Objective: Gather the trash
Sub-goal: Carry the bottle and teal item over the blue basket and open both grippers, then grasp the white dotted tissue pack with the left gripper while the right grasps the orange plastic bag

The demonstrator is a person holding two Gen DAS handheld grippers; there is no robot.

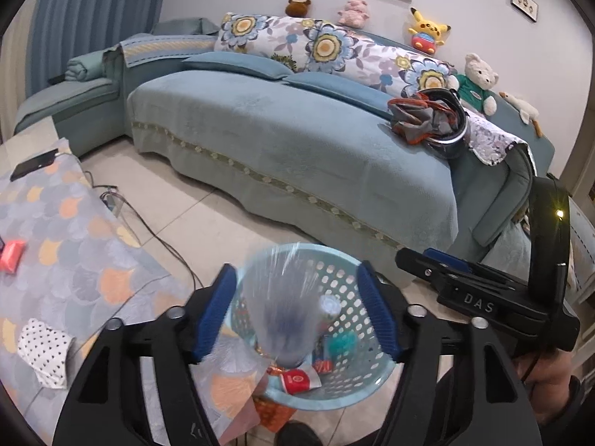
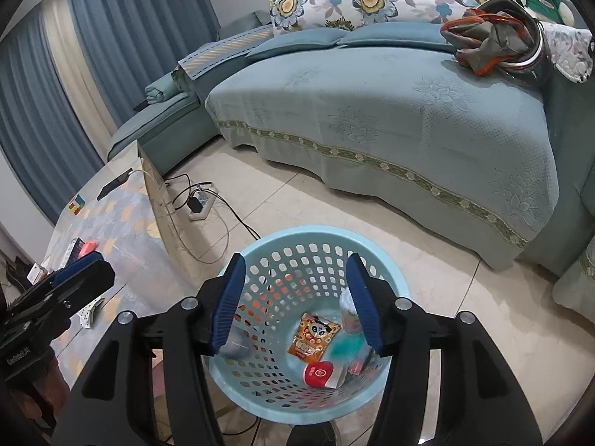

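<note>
A light-blue perforated basket (image 1: 334, 251) (image 2: 319, 231) stands on the floor beside the table. My left gripper (image 1: 295, 271) hangs open above it. A blurred clear plastic cup (image 1: 282, 316) is between its blue pads without touching them, over the basket's mouth. My right gripper (image 2: 296, 260) is also open above the basket, with nothing pressed between its pads. Inside lie an orange panda snack packet (image 2: 314, 338), a red-and-white tub (image 2: 321, 373), a clear bottle (image 2: 347, 308) and a blurred teal item (image 2: 346, 349). Each gripper shows in the other's view, the right (image 1: 427, 260) and the left (image 2: 93, 267).
A low table with a scale-patterned cloth (image 1: 74, 245) is at the left, bearing a red packet (image 1: 11, 256), a polka-dot cloth (image 1: 44, 349) and a phone (image 1: 33, 163). A blue sofa (image 1: 297, 148) fills the back. A power strip with cables (image 2: 200, 204) lies on the tiles.
</note>
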